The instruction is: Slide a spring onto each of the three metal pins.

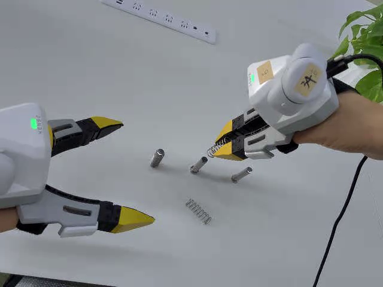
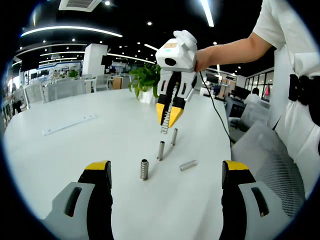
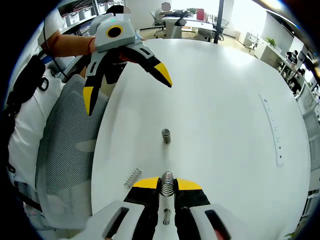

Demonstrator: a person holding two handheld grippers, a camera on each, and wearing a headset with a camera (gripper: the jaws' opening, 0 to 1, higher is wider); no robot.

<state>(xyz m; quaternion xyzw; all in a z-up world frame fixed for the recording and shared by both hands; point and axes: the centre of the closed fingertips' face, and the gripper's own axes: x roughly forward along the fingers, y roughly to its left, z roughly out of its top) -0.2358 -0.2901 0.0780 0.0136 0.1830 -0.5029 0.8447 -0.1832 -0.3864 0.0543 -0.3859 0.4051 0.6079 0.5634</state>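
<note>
Right fingers [image 1: 228, 152] on one spring [image 1: 213, 148]; three pins [image 1: 159, 152] [image 1: 198, 165] [image 1: 241, 174]; one loose spring [image 1: 198, 211]

Smooth matt white tabletop [image 1: 119, 78], bright bare-metal pins [image 1: 198, 165], shiny steel-wire spring [image 3: 167, 182], glossy white plastic shells on left tool [image 1: 134, 172] and right tool [image 1: 220, 150], matt yellow tips, black rubbery cable [image 1: 341, 221], white plastic power strip [image 1: 161, 18]
</note>
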